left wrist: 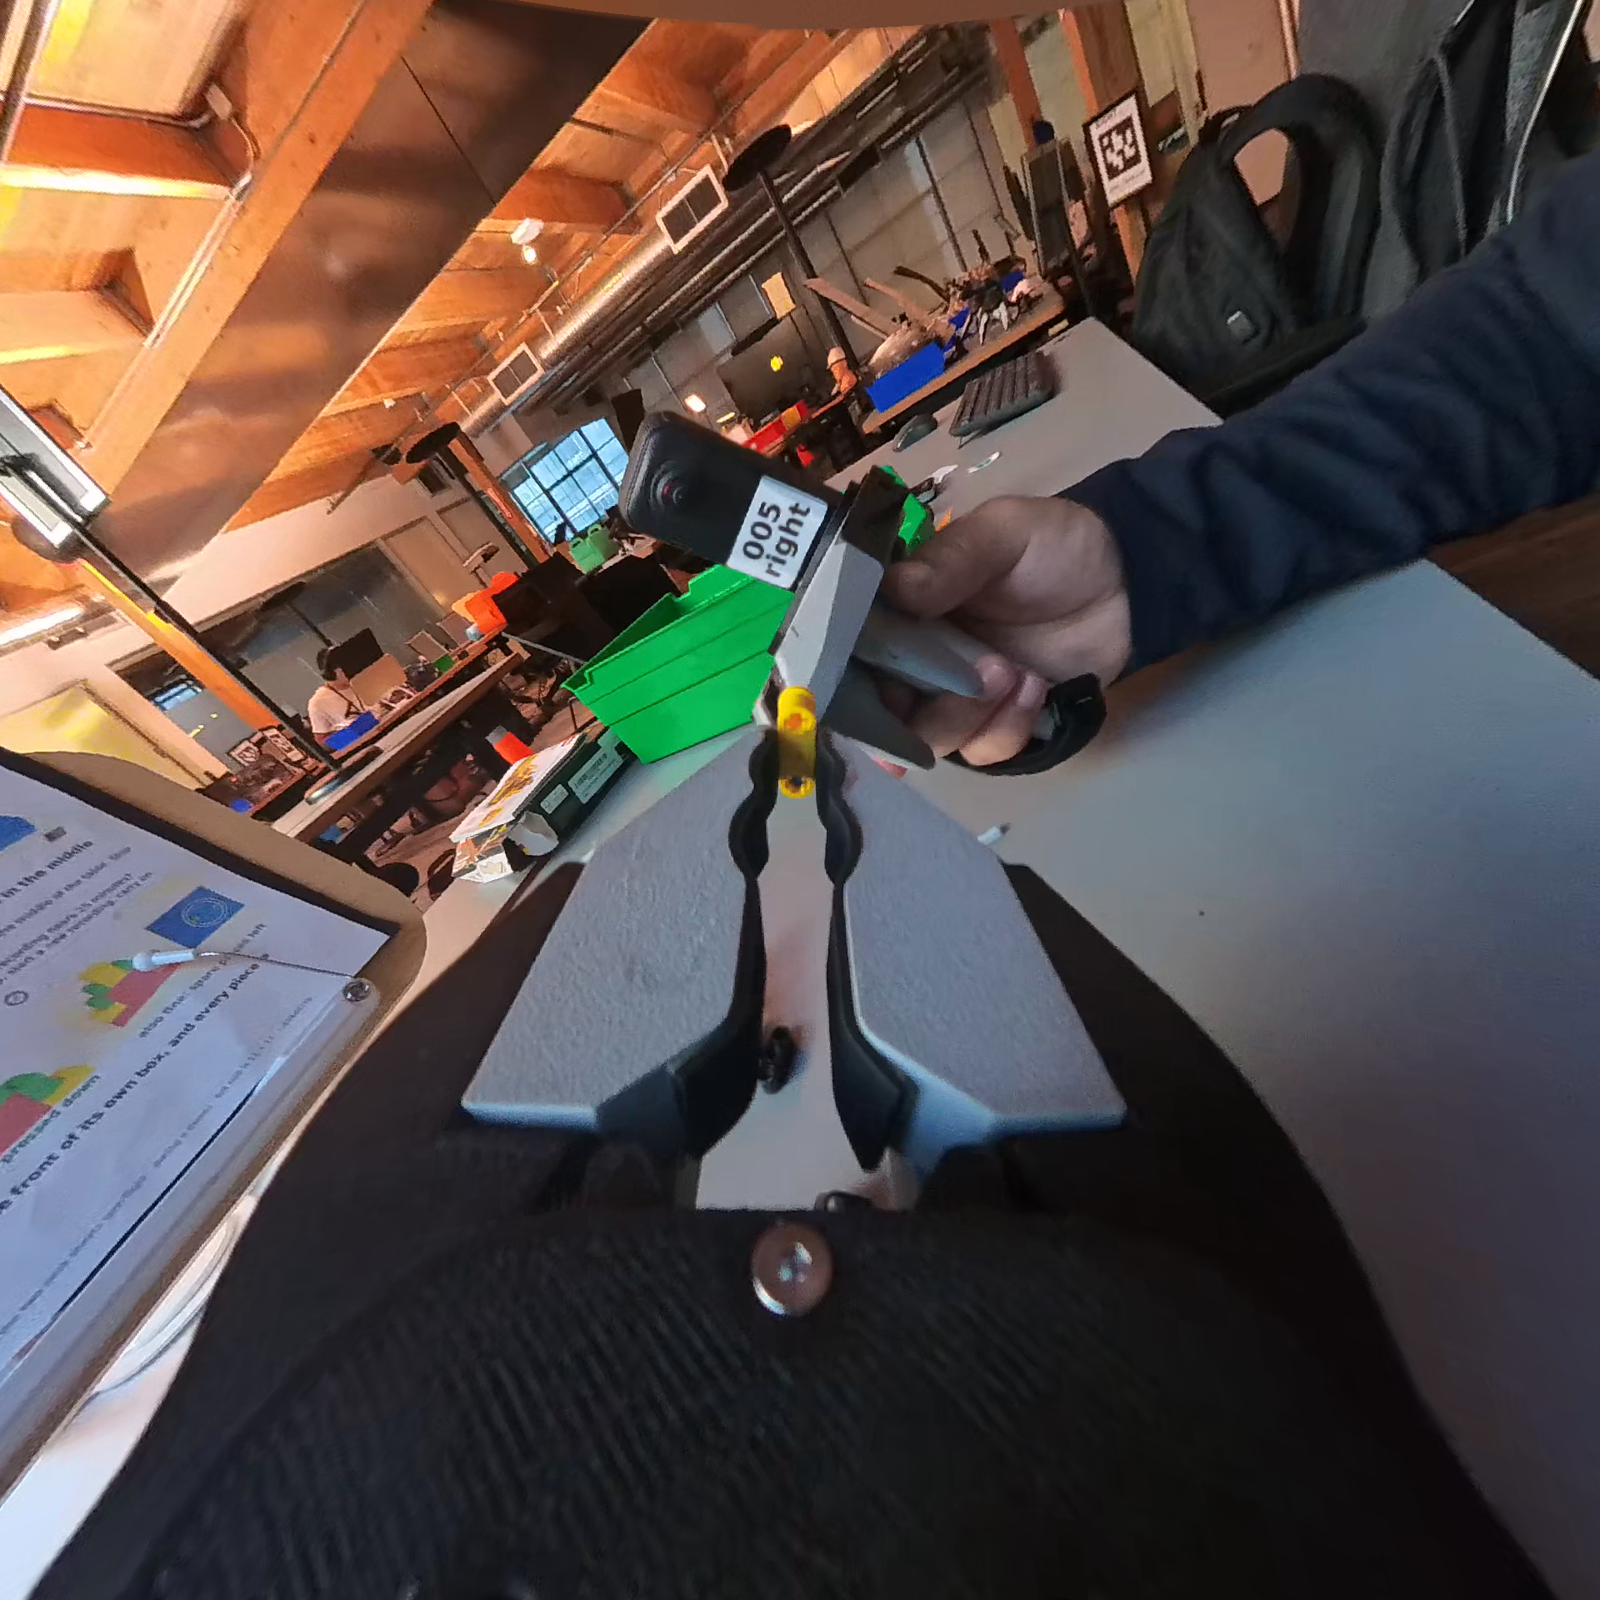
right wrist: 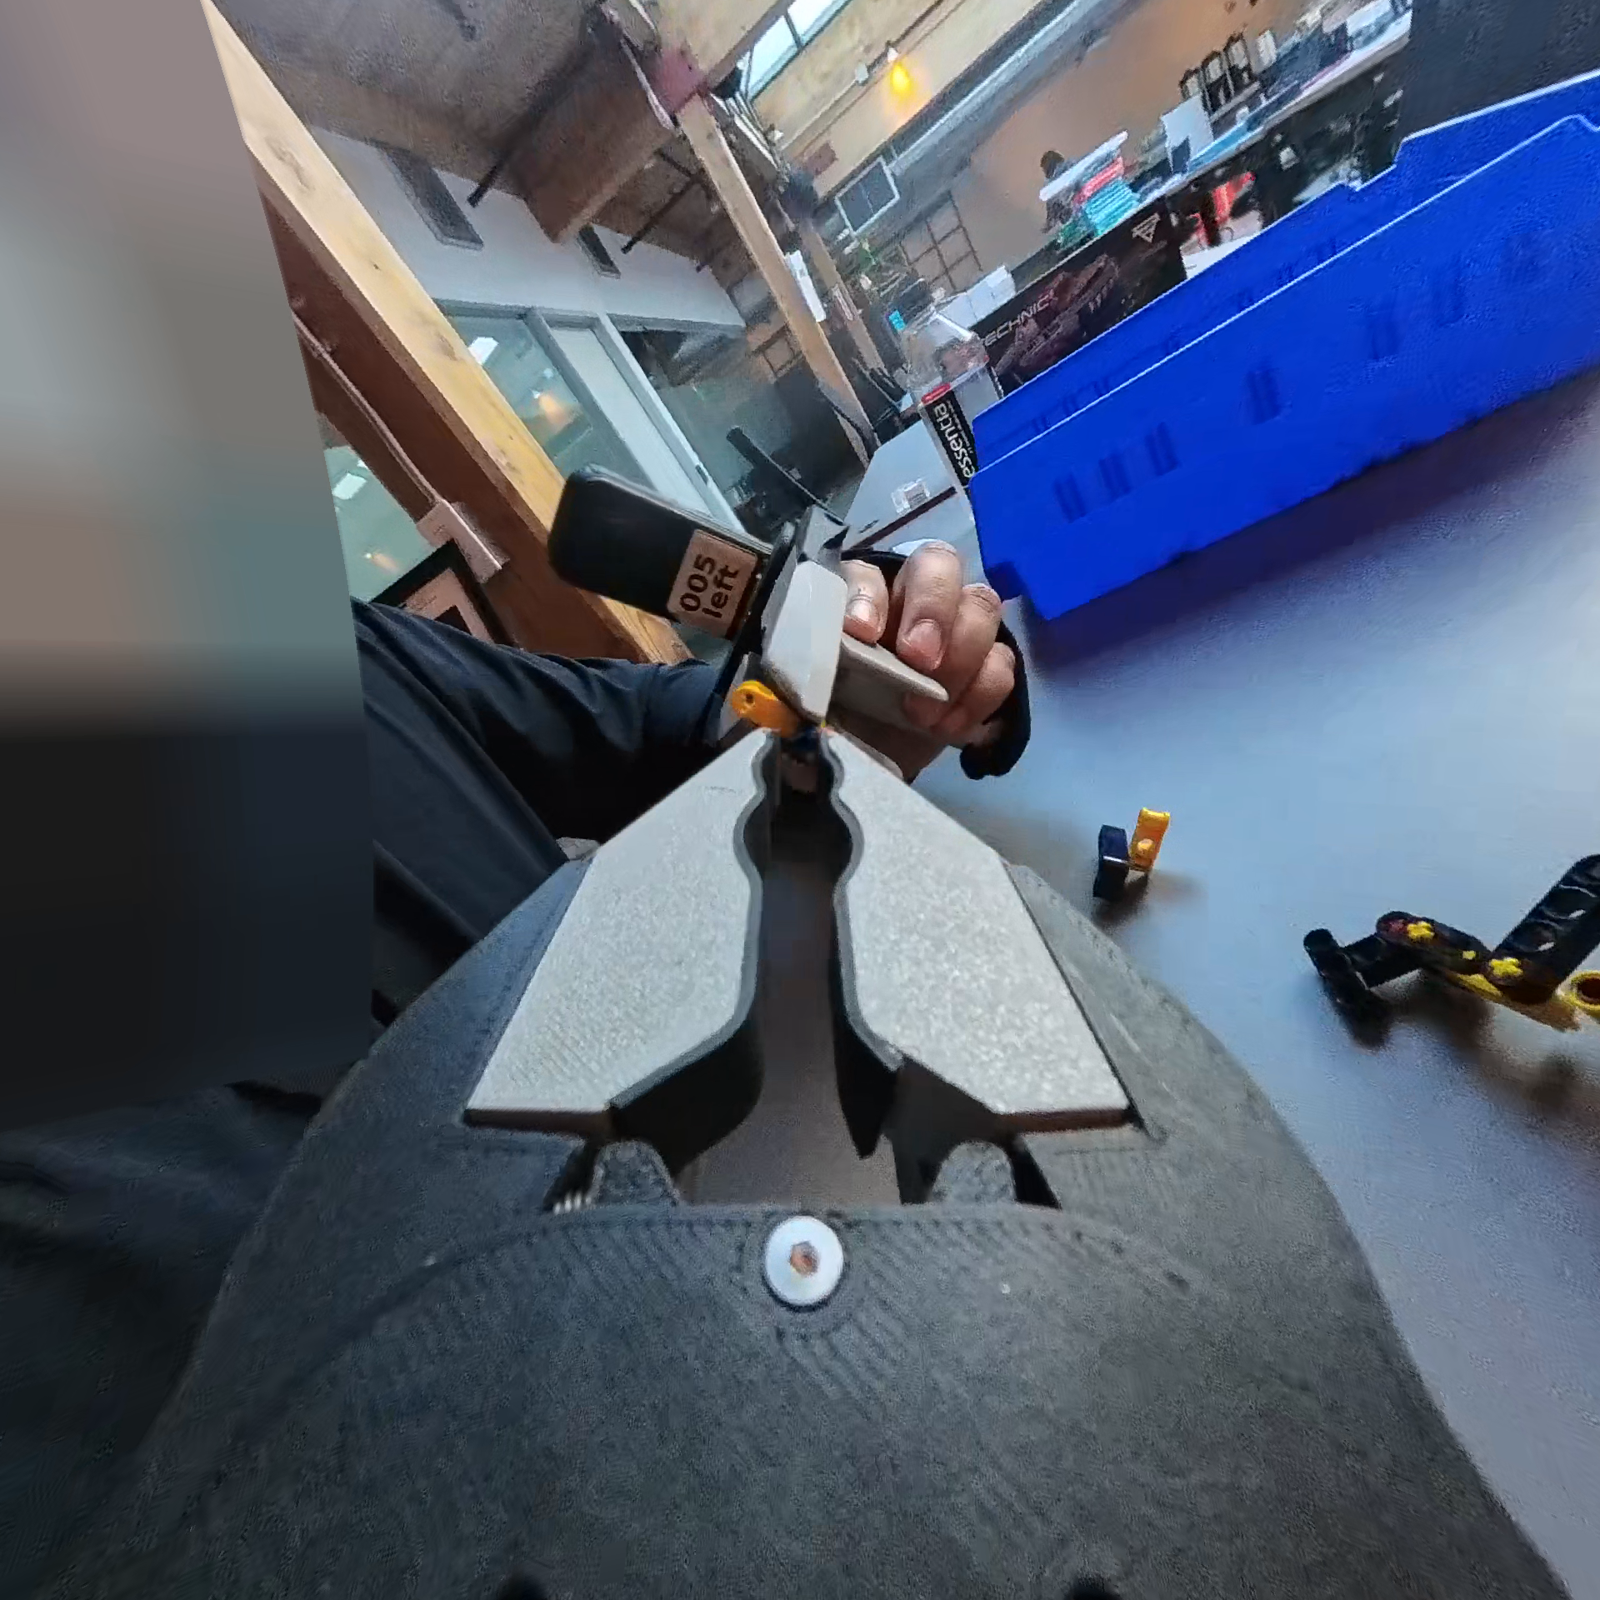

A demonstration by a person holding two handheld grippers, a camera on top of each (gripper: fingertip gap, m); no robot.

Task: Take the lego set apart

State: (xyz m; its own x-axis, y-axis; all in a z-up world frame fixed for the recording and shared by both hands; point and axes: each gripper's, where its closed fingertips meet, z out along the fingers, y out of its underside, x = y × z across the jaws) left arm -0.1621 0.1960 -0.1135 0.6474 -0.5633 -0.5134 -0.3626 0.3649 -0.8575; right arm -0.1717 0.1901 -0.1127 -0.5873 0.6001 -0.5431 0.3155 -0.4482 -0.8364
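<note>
My left gripper point(left wrist: 795, 766) is shut on a small yellow lego piece point(left wrist: 795, 736), held up above the grey table point(left wrist: 1299, 952). My right gripper point(right wrist: 798, 755) meets it tip to tip. It is shut on a small dark blue part point(right wrist: 803, 746) at the end of the same yellow piece point(right wrist: 760, 703). Each gripper shows in the other's view, held by a hand point(left wrist: 1004, 623). A black and yellow lego assembly point(right wrist: 1472, 961) lies on the table at the right. A small dark blue and yellow piece point(right wrist: 1130, 853) stands nearer the grippers.
A blue bin point(right wrist: 1255, 390) stands on the table at the back right, with a water bottle point(right wrist: 948, 407) beside it. A green bin point(left wrist: 693, 667) stands behind the grippers. An instruction sheet on a board point(left wrist: 130, 1039) leans at the left. A keyboard point(left wrist: 1004, 394) lies far back. Both grippers' tips are close together, under 4 cm apart.
</note>
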